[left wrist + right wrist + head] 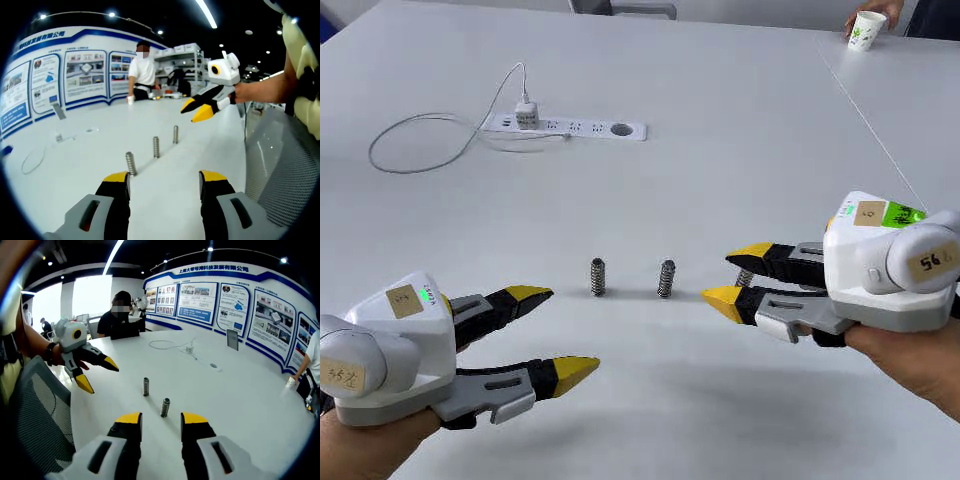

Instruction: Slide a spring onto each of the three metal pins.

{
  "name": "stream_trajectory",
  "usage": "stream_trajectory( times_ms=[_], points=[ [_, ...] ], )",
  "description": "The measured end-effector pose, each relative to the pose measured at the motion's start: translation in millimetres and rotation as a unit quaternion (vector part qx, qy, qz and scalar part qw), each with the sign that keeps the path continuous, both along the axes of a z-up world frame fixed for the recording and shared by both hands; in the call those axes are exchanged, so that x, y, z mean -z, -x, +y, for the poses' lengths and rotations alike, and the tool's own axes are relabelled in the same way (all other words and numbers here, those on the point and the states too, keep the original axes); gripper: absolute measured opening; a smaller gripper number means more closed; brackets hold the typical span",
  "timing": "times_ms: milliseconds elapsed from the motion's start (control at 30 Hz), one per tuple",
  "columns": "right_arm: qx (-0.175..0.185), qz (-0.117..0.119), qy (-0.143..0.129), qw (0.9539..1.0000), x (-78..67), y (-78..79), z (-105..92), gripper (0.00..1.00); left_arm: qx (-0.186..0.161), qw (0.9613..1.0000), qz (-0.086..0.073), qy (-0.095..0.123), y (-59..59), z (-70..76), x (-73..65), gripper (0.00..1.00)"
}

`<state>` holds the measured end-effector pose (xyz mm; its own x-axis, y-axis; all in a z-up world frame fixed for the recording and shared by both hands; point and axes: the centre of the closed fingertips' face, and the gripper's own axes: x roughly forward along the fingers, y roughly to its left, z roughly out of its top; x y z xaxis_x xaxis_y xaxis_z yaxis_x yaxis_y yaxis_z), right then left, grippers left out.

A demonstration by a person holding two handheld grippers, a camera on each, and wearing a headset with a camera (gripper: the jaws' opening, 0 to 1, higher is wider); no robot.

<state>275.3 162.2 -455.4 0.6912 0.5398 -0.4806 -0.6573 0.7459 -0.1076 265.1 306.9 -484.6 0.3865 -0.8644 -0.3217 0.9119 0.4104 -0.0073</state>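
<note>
Three grey coil springs stand upright in a row on the white table. The left spring (598, 277) and the middle spring (666, 278) are in plain sight. The right spring (745, 277) is partly hidden behind my right gripper (732, 275), which is open with its yellow tips on either side of it. My left gripper (555, 332) is open and holds nothing, just left of and nearer than the row. In the left gripper view the row of springs (156, 147) lies ahead of the open left gripper (165, 177). The right gripper view shows two springs (165, 407) ahead of its jaws.
A white power strip (565, 127) with a charger and looped cable lies at the back left. A hand holds a paper cup (866, 30) at the far right corner. A table seam runs down the right side. People (142, 70) are at the table's far edge.
</note>
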Motion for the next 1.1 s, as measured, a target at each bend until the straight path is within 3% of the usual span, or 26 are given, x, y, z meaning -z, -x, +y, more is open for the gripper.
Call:
stream_trajectory(
  times_ms=[433, 1100],
  points=[
    [0.032, 0.002, -0.007, 0.9994, 8.4, 6.9, -35.1, 0.41, -0.005, 1.0, 0.002, -0.003, 1.1, 3.3, 1.8, 0.59],
    [0.042, 0.02, -0.026, 0.9986, 32.4, 21.3, -51.8, 0.57, -0.016, 0.9998, 0.006, -0.006, -1.0, 7.4, 6.8, 0.62]
  ],
)
